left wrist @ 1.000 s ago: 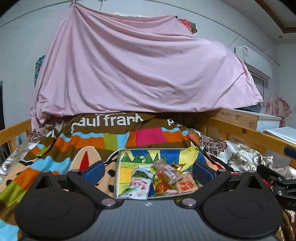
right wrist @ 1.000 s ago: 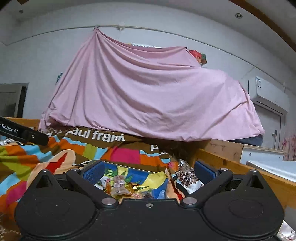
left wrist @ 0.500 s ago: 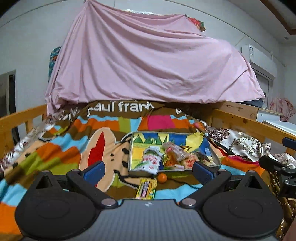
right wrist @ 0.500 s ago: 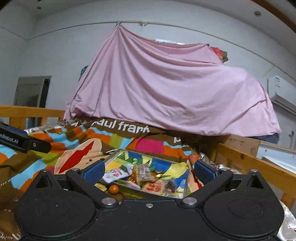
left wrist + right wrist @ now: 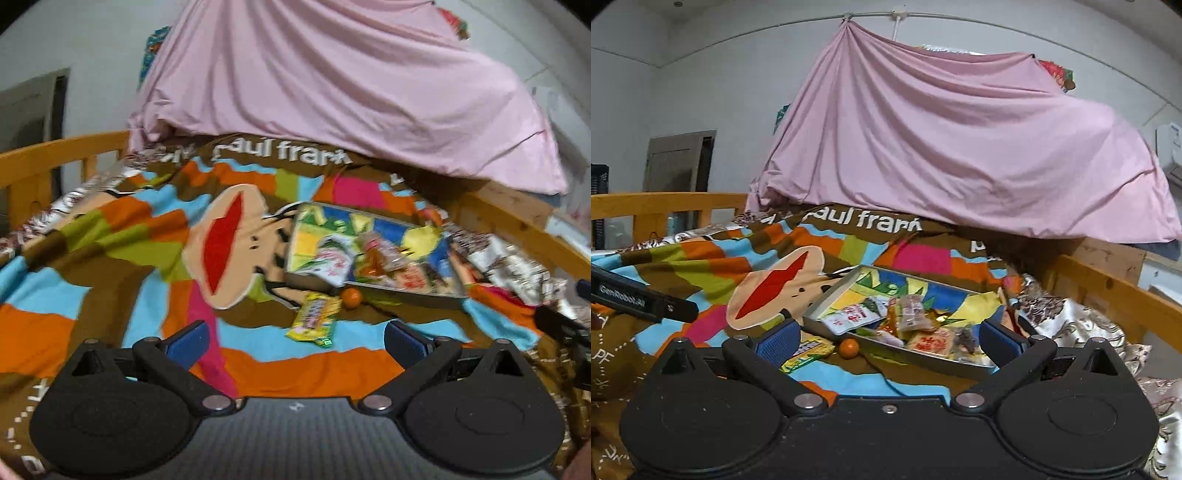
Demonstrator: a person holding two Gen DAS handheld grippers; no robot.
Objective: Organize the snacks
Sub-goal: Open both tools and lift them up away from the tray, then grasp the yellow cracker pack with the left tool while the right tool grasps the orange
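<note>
A shallow metal tray (image 5: 406,290) (image 5: 827,295) with a colourful printed bottom lies on the bed and holds several snack packets (image 5: 334,260) (image 5: 849,315). Outside it, by its near edge, lie a yellow snack packet (image 5: 316,319) (image 5: 809,350) and a small orange ball (image 5: 350,297) (image 5: 848,348). My left gripper (image 5: 295,338) is open and empty, well short of the yellow packet. My right gripper (image 5: 888,339) is open and empty too, with the ball and the tray's near edge seen between its fingers.
A bright patchwork blanket (image 5: 110,236) (image 5: 701,258) covers the bed. A pink sheet (image 5: 332,85) (image 5: 960,147) hangs over the far end. Wooden rails (image 5: 55,158) (image 5: 1115,291) run along both sides. The other gripper's body (image 5: 642,295) (image 5: 565,328) shows at each view's edge.
Both grippers have pulled back and risen away from the tray. The yellow packet and the orange ball in front of the tray have come into view. Jaws stayed open.
</note>
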